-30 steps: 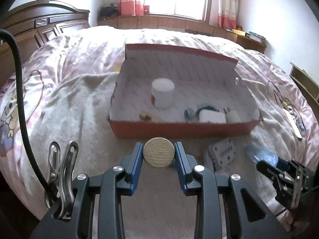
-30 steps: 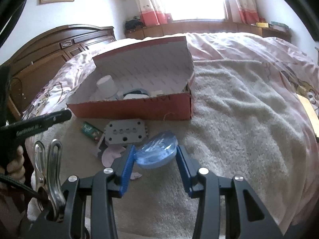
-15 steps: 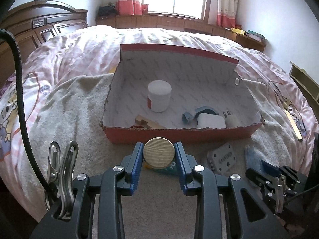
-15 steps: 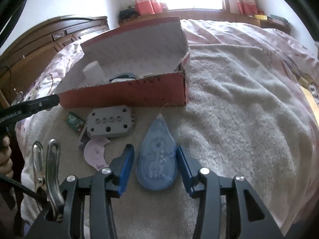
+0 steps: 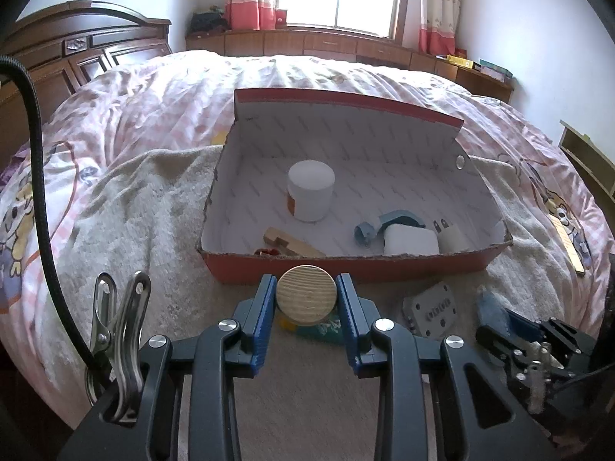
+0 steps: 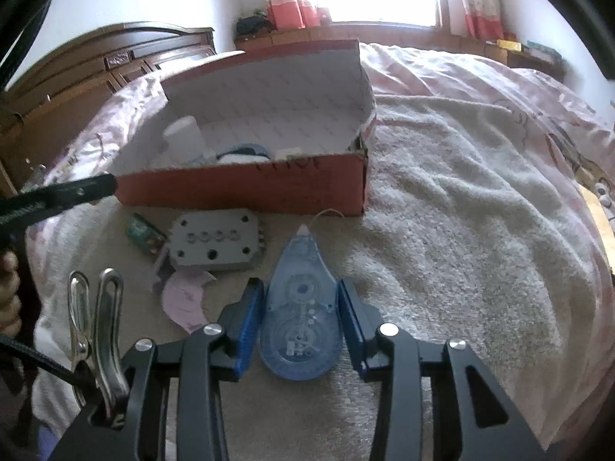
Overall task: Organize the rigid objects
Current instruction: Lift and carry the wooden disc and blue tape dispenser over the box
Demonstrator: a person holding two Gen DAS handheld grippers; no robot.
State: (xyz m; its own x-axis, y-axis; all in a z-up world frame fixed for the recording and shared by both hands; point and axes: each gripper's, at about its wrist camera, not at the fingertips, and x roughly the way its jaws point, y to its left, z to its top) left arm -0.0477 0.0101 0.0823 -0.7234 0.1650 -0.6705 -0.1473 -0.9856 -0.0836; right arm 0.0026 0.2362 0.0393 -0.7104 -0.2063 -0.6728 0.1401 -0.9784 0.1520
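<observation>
My left gripper (image 5: 306, 299) is shut on a round wooden disc (image 5: 306, 295), held above the towel just in front of the red cardboard box (image 5: 384, 269). In the right wrist view a blue correction tape dispenser (image 6: 300, 330) lies flat on the beige towel (image 6: 461, 249), nose toward the box (image 6: 246, 192). My right gripper (image 6: 301, 307) straddles the dispenser with its jaws closing, and both blue pads touch its sides.
The box holds a white jar (image 5: 310, 190), a wooden piece (image 5: 292, 244), a blue part (image 5: 384, 224) and a white plug (image 5: 451, 236). On the towel before it lie a grey plate with holes (image 6: 215, 244), a green packet (image 6: 144, 232) and pink paper (image 6: 184, 299).
A second ago the right gripper held the dispenser tilted off the towel. It then lay flat between wider jaws, which have now narrowed onto it. The left gripper keeps the disc.
</observation>
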